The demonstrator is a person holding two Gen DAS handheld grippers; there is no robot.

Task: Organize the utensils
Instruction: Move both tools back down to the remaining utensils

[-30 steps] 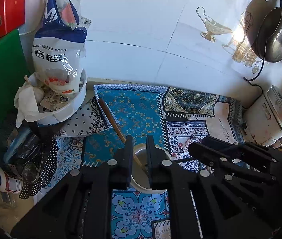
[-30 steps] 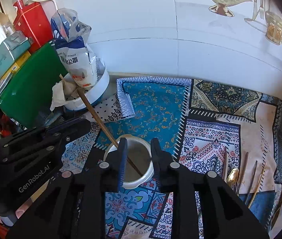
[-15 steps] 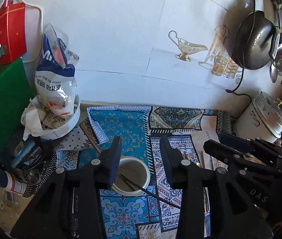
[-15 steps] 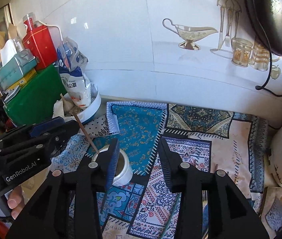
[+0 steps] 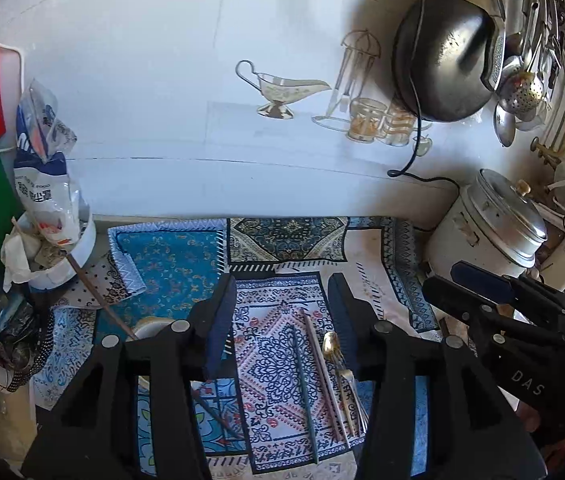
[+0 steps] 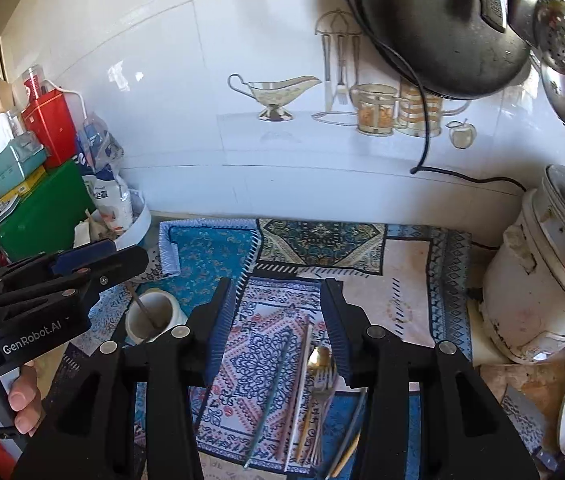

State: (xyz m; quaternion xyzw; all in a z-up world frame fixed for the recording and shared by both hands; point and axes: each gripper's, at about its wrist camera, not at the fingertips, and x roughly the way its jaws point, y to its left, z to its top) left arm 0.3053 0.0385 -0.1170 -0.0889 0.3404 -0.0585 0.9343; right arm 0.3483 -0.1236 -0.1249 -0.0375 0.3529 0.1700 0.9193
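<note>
Left hand-held gripper (image 5: 282, 320) and right hand-held gripper (image 6: 278, 316): jaws partway apart on both, have just been opening, nothing between the pads. White cup (image 6: 154, 314) sits on the patterned cloth (image 6: 402, 276) covering the surface, lower left of the right wrist frame, with a wooden chopstick (image 5: 98, 300) leaning out of it toward upper left. Loose utensils lie on the cloth at lower centre: dark chopstick (image 6: 270, 384), pale chopstick (image 5: 322, 368), gold spoon (image 6: 318, 360). Rice cooker (image 6: 542, 280) at right edge.
</note>
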